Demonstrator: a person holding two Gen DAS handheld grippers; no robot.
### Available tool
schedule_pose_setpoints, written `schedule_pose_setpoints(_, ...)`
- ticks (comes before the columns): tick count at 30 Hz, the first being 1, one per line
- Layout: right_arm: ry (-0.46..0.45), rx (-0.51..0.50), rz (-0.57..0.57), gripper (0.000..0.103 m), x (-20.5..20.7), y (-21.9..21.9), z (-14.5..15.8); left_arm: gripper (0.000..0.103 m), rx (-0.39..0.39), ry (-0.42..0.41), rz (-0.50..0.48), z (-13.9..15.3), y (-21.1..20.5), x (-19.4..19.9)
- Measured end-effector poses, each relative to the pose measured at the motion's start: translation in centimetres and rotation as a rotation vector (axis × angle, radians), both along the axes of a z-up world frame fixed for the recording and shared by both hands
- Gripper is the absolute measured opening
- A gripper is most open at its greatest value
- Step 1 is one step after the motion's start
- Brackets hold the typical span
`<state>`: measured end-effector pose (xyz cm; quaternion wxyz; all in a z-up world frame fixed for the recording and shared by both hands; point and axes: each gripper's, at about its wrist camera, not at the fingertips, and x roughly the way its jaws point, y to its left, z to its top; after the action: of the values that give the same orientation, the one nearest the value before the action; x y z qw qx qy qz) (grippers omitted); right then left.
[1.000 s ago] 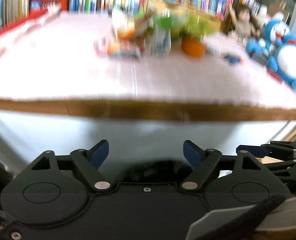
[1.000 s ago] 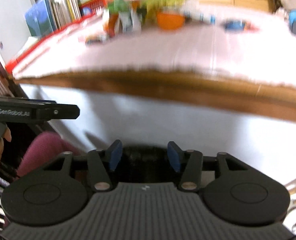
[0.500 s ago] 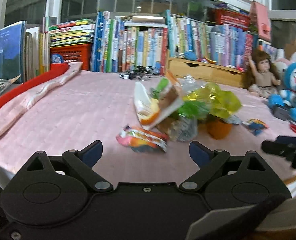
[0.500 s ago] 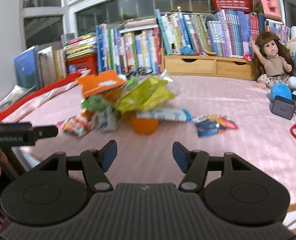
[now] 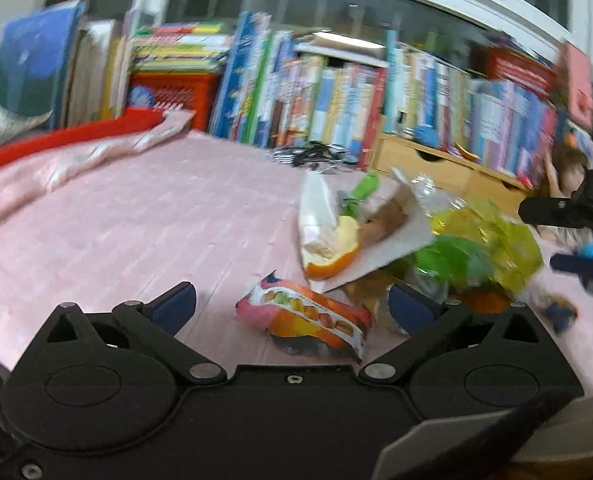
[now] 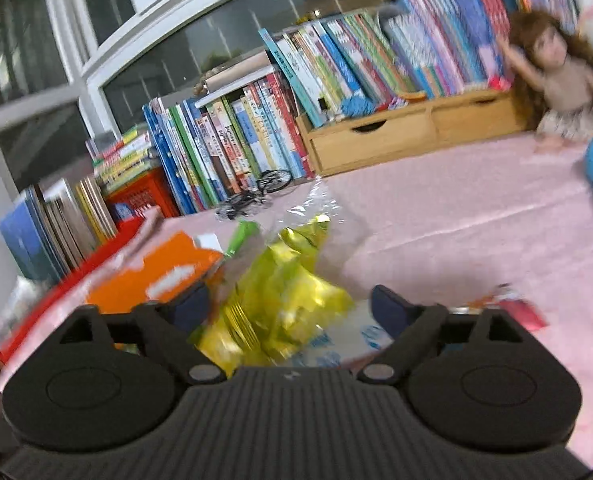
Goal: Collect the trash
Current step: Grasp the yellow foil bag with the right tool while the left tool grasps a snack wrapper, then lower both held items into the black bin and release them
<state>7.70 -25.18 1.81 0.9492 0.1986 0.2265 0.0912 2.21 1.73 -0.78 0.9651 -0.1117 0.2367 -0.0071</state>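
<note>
While both sets of jaws are opening with nothing pressed between them, the left gripper (image 5: 292, 304) frames the pink-orange wrapper (image 5: 308, 320) and the right gripper (image 6: 292, 312) the yellow bag (image 6: 280, 300), all heaped mid-bed (image 5: 116, 232) (well off its edges). Closing carelessly could scatter crinkly neighbours, or the grippers could collide.

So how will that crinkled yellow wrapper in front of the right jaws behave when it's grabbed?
The yellow wrapper looks like thin, creased film, so it is probably very light and floppy and would crumple. Its glossy surface may slip. It overlaps other trash, so neighbours might drag along.
</note>
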Motion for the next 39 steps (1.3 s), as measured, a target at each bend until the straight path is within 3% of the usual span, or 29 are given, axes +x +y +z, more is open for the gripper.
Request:
schedule_pose_setpoints(5,0.048,0.0,0.011,0.098,2.8,1.2,-0.7,0.102,-0.015,0.04,0.01,-1.2,0.3,1.2)
schedule_pose_setpoints(8,0.066,-0.045,0.02,0.096,3.7,2.1,-1.2,0.094,0.01,0.031,-0.013,-1.7,-0.1,1.4)
schedule_pose_setpoints(10,0.086,-0.049,0.024,0.086,4.1,2.3,-1.4,0.072,0.03,0.025,-0.027,-1.8,-0.5,1.3)
schedule_pose_setpoints(12,0.096,-0.019,0.038,0.077,4.0,2.1,-1.6,0.06,0.04,0.023,-0.033,-1.7,-0.7,1.1)
schedule_pose_setpoints(17,0.058,-0.03,0.036,0.068,2.7,2.1,-1.0,0.026,0.031,0.011,-0.022,-1.1,-0.4,0.6)
schedule_pose_setpoints(22,-0.02,-0.046,0.02,0.066,0.9,1.7,0.5,0.019,0.02,-0.011,-0.038,-0.2,0.0,0.1)
schedule_pose_setpoints(34,-0.157,-0.136,-0.006,0.065,-4.1,1.3,2.9,0.017,0.027,-0.068,-0.048,1.1,0.2,-3.5)
schedule_pose_setpoints(39,-0.184,-0.126,0.025,0.065,-7.2,1.3,3.1,0.017,0.023,-0.1,-0.073,2.3,0.1,-5.5)
